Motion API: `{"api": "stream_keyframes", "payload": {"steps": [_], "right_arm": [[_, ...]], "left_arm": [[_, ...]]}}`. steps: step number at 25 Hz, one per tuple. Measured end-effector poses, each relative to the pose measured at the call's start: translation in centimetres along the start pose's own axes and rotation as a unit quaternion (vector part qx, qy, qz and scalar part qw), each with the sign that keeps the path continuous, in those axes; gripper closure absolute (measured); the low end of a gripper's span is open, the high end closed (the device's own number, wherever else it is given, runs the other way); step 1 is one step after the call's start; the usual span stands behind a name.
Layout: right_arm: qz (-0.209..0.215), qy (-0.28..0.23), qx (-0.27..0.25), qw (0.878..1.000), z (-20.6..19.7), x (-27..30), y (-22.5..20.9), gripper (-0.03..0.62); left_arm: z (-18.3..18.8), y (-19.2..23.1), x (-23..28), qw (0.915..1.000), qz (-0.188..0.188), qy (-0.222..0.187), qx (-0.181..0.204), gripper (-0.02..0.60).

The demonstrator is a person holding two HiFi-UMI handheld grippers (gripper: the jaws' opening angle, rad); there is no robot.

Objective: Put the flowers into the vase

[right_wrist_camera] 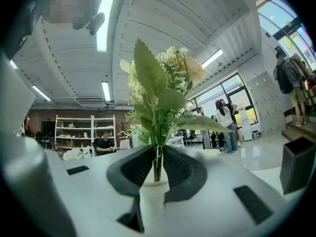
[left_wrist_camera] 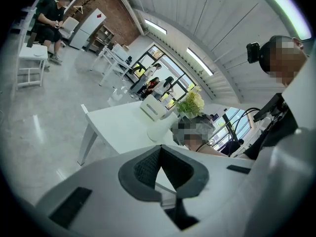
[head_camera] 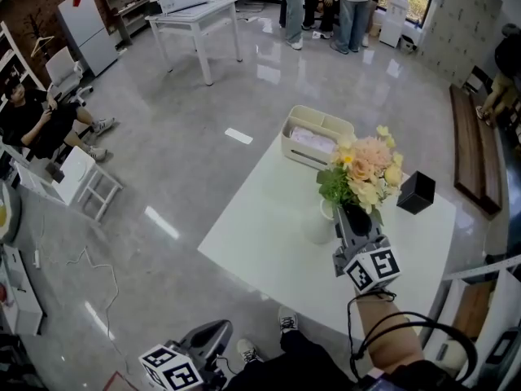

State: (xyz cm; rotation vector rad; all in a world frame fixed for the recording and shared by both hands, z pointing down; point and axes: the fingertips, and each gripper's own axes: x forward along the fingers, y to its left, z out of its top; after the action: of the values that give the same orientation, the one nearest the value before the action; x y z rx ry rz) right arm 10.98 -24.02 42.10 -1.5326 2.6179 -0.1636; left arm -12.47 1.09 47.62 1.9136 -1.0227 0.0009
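A bunch of peach and yellow flowers (head_camera: 366,169) with green leaves stands upright over a small white vase (head_camera: 320,222) on the white table (head_camera: 260,243). My right gripper (head_camera: 352,212) reaches in level from the near side. In the right gripper view its pads close on the stems (right_wrist_camera: 157,164) just above the vase rim (right_wrist_camera: 153,189), and the stems run down into the vase. My left gripper (left_wrist_camera: 159,149) hangs low at the near left, off the table, its tips together with nothing between them. From there the flowers (left_wrist_camera: 191,102) and vase (left_wrist_camera: 160,131) show far off.
A cream divided tray (head_camera: 316,137) sits at the table's far edge and a black box (head_camera: 416,192) to the right of the flowers. Grey floor surrounds the table. A seated person (head_camera: 37,125) is far left, standing people (head_camera: 326,6) at the back, a bench (head_camera: 472,145) at right.
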Motion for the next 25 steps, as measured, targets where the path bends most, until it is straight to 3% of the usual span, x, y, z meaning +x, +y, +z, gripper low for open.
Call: {"api": "stream_keyframes", "payload": {"steps": [14, 25], "right_arm": [[0.016, 0.013, -0.017, 1.000, -1.3, -0.6, 0.2, 0.511], [0.026, 0.022, -0.025, 0.999, -1.8, -1.1, 0.3, 0.461]], "left_arm": [[-0.2, -0.5, 1.1, 0.9999, -0.001, 0.011, 0.001, 0.577], [-0.7, -1.1, 1.5, 0.9999, -0.004, 0.014, 0.002, 0.577]]}}
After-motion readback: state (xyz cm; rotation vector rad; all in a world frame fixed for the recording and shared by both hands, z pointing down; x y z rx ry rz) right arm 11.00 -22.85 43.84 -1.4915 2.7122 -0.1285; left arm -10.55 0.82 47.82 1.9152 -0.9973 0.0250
